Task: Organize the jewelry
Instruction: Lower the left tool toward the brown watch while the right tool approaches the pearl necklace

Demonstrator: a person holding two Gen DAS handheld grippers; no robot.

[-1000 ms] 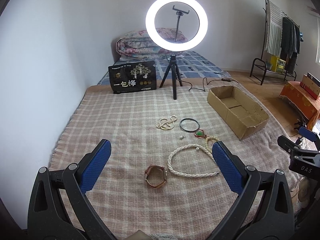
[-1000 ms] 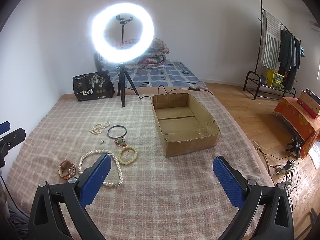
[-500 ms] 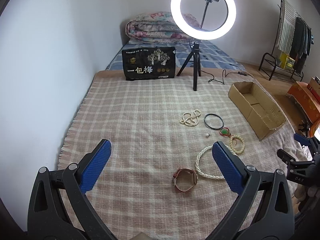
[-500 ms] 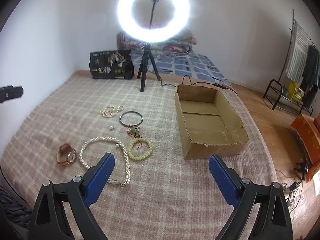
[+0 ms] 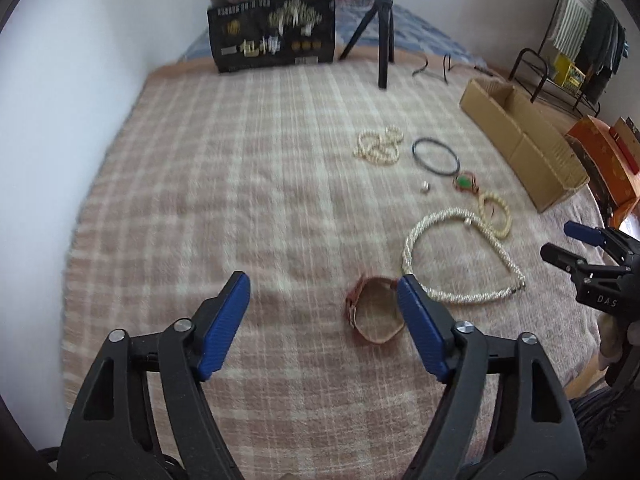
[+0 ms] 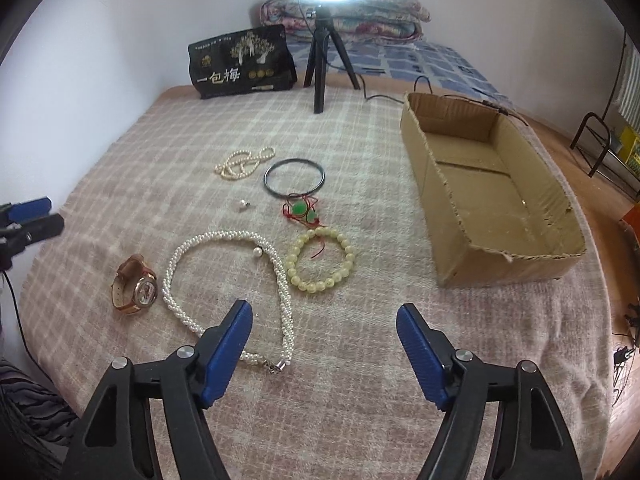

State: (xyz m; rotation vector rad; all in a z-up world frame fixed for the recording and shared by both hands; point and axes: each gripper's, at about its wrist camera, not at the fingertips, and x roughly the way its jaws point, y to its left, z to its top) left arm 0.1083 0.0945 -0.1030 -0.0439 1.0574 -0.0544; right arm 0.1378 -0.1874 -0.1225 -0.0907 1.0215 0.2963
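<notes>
Jewelry lies on a plaid blanket [image 6: 360, 380]: a brown-strap watch [image 6: 134, 286] [image 5: 374, 314], a thick pearl necklace [image 6: 230, 292] [image 5: 460, 256], a yellow bead bracelet [image 6: 320, 260] [image 5: 496, 214], a green pendant on red cord [image 6: 300, 210] [image 5: 464, 182], a dark bangle [image 6: 294, 178] [image 5: 436, 156], a thin pearl strand [image 6: 244, 162] [image 5: 378, 146] and a small earring [image 6: 243, 204]. An empty cardboard box [image 6: 492, 196] [image 5: 520, 148] sits to the right. My left gripper [image 5: 324, 312] is open, low over the blanket, its right finger beside the watch. My right gripper [image 6: 324, 340] is open, just before the necklace clasp.
A ring light on a black tripod [image 6: 320, 60] and a black printed bag [image 6: 242, 62] stand at the blanket's far edge, with folded quilts [image 6: 344, 16] behind. A clothes rack [image 5: 576, 40] and an orange box [image 5: 608, 160] are off to the right, on the floor.
Both grippers have dropped lower and moved forward toward the jewelry. The left has closed in on the watch, the right on the thick pearl necklace. Both stay open.
</notes>
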